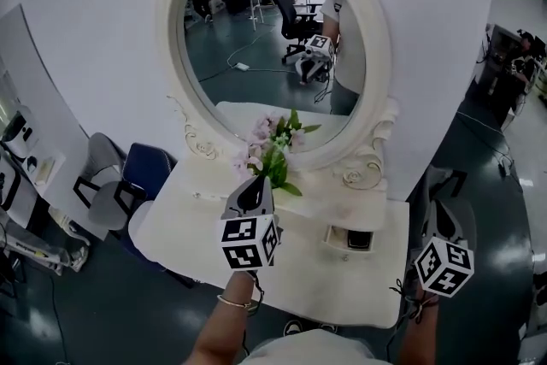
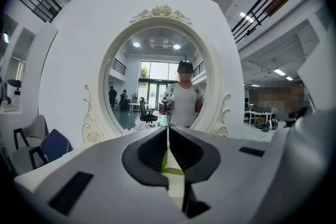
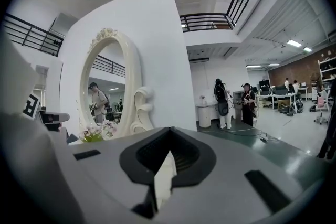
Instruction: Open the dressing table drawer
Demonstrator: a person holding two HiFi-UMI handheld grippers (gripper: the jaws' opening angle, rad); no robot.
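Left claw [image 1: 254, 188] and right claw [image 1: 439, 214] both pressed together, empty, held clear above the table [image 1: 190, 226] because the drawer [image 1: 353, 237] looks open

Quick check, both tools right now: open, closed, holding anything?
Left tool: closed, nothing between its jaws.
Right tool: closed, nothing between its jaws.
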